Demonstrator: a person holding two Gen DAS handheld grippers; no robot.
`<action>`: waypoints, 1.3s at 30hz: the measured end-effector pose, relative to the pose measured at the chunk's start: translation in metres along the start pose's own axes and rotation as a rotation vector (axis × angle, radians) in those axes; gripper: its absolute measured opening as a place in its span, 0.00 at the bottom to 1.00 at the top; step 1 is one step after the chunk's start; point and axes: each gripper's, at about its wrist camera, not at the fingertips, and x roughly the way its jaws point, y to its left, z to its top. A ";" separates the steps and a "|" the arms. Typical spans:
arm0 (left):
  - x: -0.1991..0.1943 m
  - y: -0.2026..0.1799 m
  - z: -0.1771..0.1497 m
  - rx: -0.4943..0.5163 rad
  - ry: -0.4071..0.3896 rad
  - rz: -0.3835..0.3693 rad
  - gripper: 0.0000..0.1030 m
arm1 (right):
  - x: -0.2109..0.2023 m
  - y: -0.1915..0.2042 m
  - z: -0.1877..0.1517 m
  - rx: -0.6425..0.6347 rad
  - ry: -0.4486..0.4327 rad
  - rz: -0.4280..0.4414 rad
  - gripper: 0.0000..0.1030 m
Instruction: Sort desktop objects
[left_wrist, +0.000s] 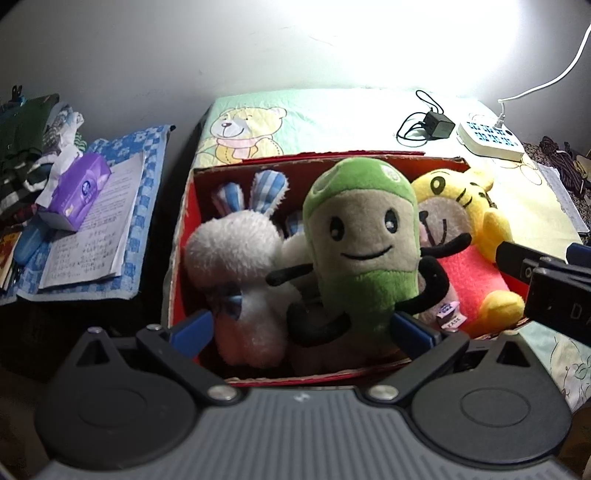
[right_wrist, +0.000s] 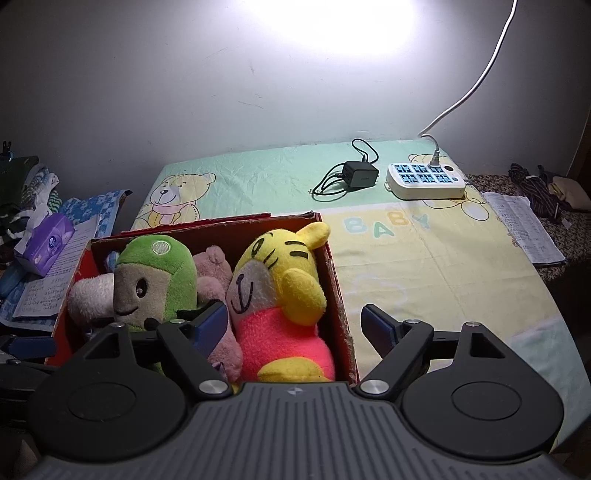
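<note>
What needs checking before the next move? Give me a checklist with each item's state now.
1. Right gripper open: ok, jaws wide, nothing pressed between them.
2. Left gripper open: ok, jaws spread to either side of the green toy, pads not pressing it.
3. Toys in the red box: ok, the green toy, white rabbit, pink toy and yellow tiger all sit inside.
4. Cloth right of the box free of toys: ok, only a charger and power strip at the back.
5. Grippers apart from each other: cannot tell, the right one shows close at the edge of the left wrist view.
</note>
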 end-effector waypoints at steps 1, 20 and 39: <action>0.000 -0.001 -0.001 0.010 0.002 0.003 0.99 | -0.001 0.001 -0.001 -0.013 -0.005 -0.008 0.79; 0.000 -0.017 -0.025 0.066 0.052 -0.042 0.99 | -0.005 0.000 -0.017 -0.033 0.037 -0.038 0.79; -0.001 -0.009 -0.017 0.101 0.066 -0.061 0.99 | -0.007 -0.002 -0.016 0.010 0.052 -0.085 0.80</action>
